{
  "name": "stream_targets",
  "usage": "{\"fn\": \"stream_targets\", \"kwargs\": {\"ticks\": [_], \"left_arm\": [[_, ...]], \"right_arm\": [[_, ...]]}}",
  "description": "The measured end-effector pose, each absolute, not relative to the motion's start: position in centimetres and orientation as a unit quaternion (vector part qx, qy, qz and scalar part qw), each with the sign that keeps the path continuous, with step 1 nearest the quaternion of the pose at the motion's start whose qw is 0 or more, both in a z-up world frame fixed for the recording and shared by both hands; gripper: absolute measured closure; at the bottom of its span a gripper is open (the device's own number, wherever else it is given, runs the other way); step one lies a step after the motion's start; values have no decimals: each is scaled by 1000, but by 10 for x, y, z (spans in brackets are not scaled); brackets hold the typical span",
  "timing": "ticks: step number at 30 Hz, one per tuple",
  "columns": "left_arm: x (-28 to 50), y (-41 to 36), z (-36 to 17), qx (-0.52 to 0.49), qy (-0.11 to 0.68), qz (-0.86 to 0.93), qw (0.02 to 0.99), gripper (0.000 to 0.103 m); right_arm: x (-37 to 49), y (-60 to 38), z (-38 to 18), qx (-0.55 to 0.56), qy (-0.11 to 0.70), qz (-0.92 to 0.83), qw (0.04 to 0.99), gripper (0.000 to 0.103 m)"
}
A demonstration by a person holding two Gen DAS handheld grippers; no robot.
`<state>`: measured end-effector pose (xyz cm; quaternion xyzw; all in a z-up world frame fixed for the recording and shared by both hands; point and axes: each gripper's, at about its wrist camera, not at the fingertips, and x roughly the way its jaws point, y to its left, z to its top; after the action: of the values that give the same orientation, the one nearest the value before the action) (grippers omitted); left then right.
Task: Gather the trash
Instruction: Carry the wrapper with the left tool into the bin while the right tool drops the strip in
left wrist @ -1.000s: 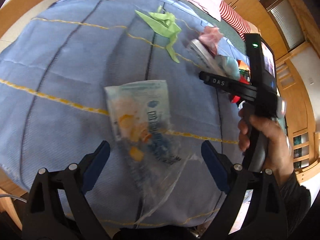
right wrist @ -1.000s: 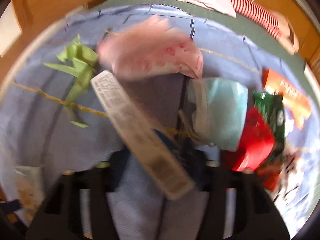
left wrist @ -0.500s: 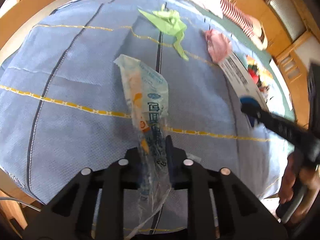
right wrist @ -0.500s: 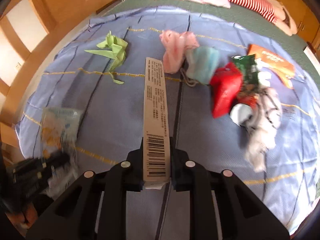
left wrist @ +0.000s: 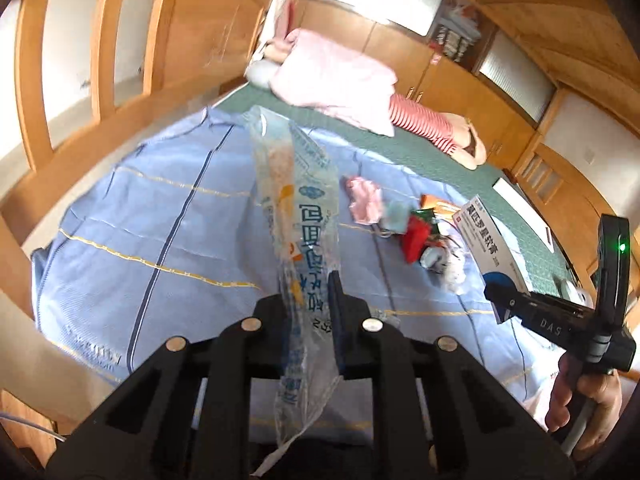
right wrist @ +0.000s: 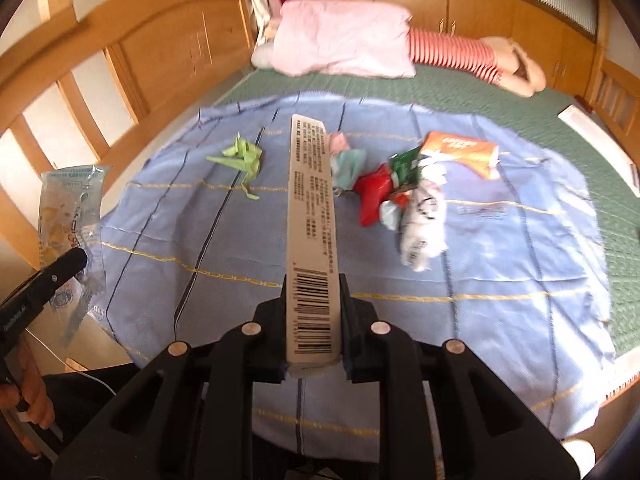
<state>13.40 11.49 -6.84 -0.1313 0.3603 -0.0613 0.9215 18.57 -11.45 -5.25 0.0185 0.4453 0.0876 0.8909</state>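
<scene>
My left gripper (left wrist: 309,300) is shut on a clear plastic wrapper (left wrist: 298,216) with blue print and holds it up above the blue cloth (left wrist: 140,236). My right gripper (right wrist: 313,312) is shut on a long white carton (right wrist: 311,208) with a barcode, lifted above the cloth (right wrist: 500,264). The right gripper with its carton (left wrist: 492,248) shows at the right of the left wrist view. The left gripper's wrapper (right wrist: 68,216) shows at the left of the right wrist view.
More trash lies on the cloth: green crumpled paper (right wrist: 242,158), a pink and teal wad (right wrist: 346,158), a red wrapper (right wrist: 374,196), a white crumpled bag (right wrist: 424,224), an orange packet (right wrist: 460,150). A pink pillow (right wrist: 344,40) and wooden bed frame (right wrist: 160,48) lie behind.
The left gripper closed on the plastic wrapper and lifted it off the cloth. The right gripper raised the carton and pulled back; both views now tilt up toward the headboard.
</scene>
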Motion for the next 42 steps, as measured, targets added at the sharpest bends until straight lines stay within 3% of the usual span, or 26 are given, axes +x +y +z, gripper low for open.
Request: {"fn": "stream_targets", "kwargs": {"ticks": [18,42], "left_arm": [[25,10,15,1,271,-83,959,86],[7,-4,23,8,267,-102,958,86]], "right_arm": [[47,-193,3,20,340,5,940,83],[20,-217,12,49,321,7,946,82]]}}
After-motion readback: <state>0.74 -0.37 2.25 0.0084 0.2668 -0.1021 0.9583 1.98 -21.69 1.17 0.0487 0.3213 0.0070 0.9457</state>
